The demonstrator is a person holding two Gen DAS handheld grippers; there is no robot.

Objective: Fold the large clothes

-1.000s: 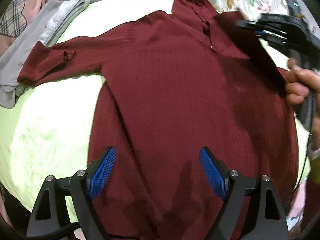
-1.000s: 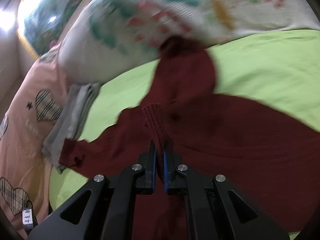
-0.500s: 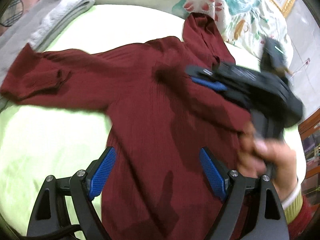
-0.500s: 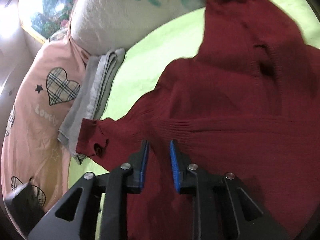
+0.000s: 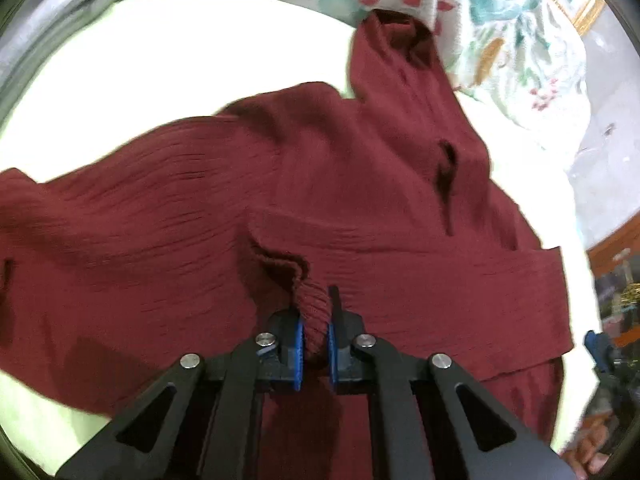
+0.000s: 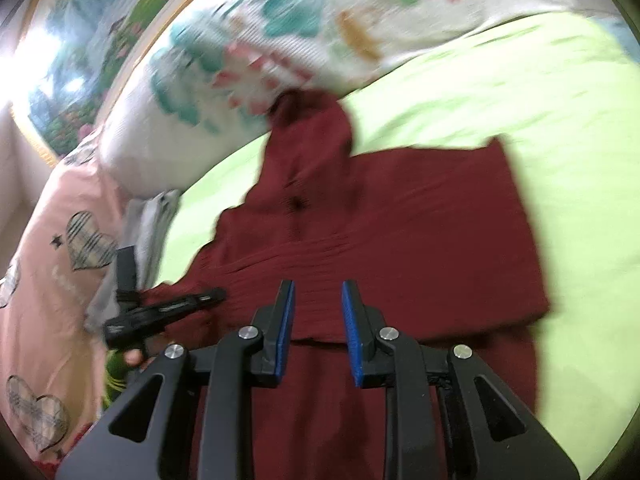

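Maroon knit cuff (image 5: 310,312) pinched in the left tongs (image 5: 314,344): jaws have just been closing, and the ribbed end of the sleeve sits clamped between the blue pads. Right tongs (image 6: 317,332) part-open, nothing between them, hanging over the sweater (image 6: 400,248); those jaws have just been opening

Sweater lies flat on the green bed sheet (image 6: 520,120), collar toward the floral pillow (image 6: 280,40). One sleeve is already laid across the chest as a band (image 5: 460,280), with a squared fold edge on that side

Step, as I read it: first sleeve fold done and let go, second sleeve now picked up. Next move calls for carrying that cuff across the body, laying it flat over the first band, keeping the side edge straight, no bunching at the shoulder

View differences:
- left wrist: shows the grip itself plus the far sleeve band; the other tool is barely visible at the lower right edge
- right wrist: shows the left tool (image 6: 160,312) from the side, low over the near sleeve; also the grey folded clothes (image 6: 152,216) and the pink heart-print bedding (image 6: 60,240), mostly out of the left view

Both views motion-blurred
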